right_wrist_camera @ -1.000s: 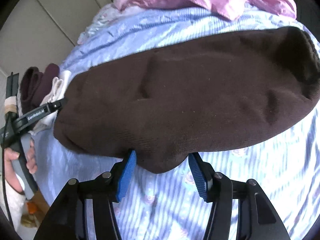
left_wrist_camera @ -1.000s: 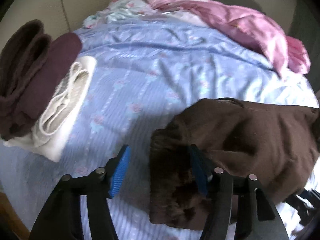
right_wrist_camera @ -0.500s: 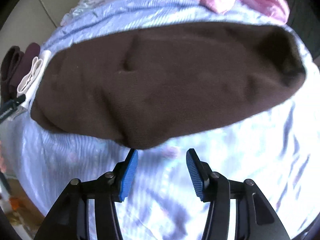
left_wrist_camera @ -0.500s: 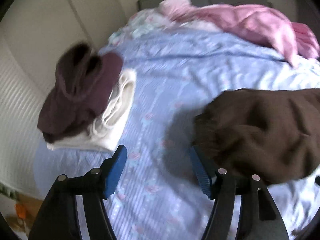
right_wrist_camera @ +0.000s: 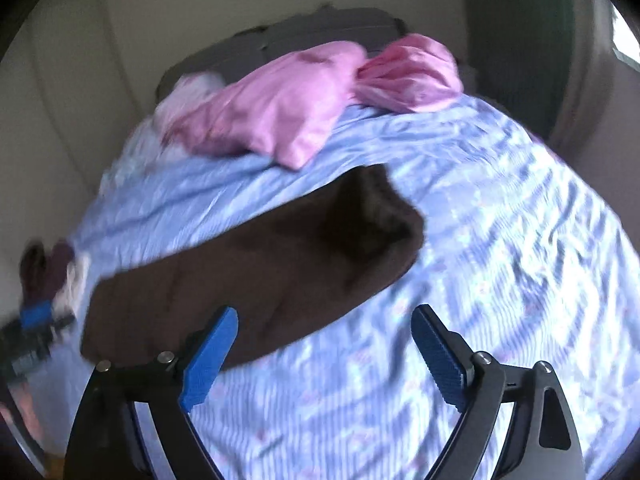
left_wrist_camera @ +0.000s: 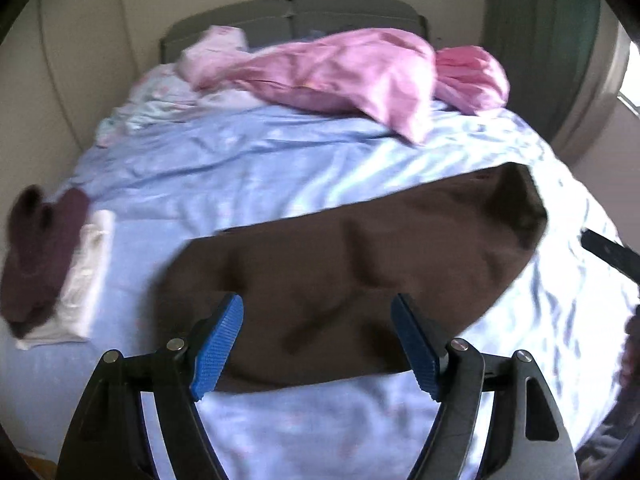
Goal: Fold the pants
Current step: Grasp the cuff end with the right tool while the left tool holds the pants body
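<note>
Blue-padded jaws of the left gripper stand wide apart, holding nothing — the folded brown pants lie on the blue sheet just beyond them. Right gripper gapes wide too, empty, pants ahead-left. Folded clothes stack far left; pink bedding beyond.

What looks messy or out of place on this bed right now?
The pink bedding is bunched in a crumpled heap by the headboard. The brown pants lie diagonally across the wrinkled blue sheet, not squared up. Nothing looks spilled or damaged.
</note>
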